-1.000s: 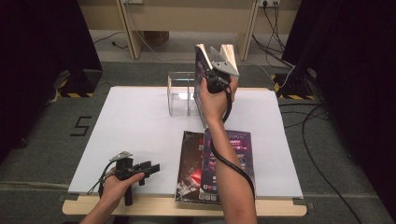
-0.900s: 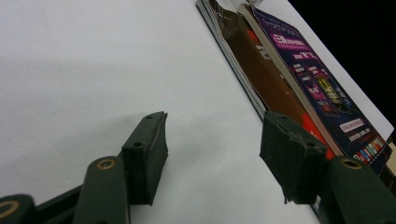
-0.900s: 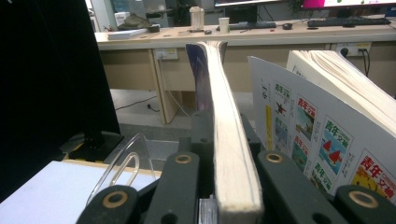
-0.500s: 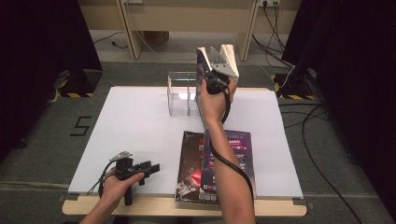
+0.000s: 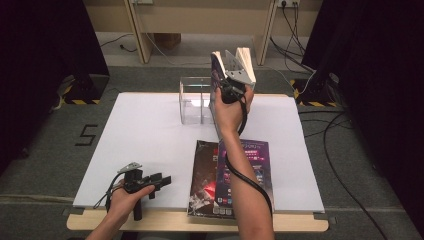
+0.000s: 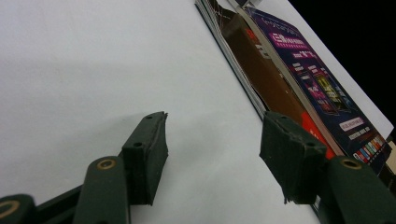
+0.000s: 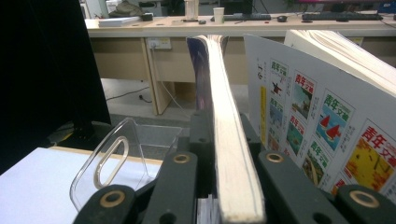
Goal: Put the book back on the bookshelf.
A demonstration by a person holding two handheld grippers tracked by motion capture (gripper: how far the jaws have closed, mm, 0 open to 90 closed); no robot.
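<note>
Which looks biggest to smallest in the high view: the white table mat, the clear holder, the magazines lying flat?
1. White table mat, far the largest.
2. Magazines lying flat.
3. Clear holder, though it sits farther from the camera.

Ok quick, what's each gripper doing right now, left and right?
Left gripper: open, holding nothing, fingers over the white table.
Right gripper: shut on a magazine, held upright.

Even overhead light, dark surroundings, slightly soft focus.
</note>
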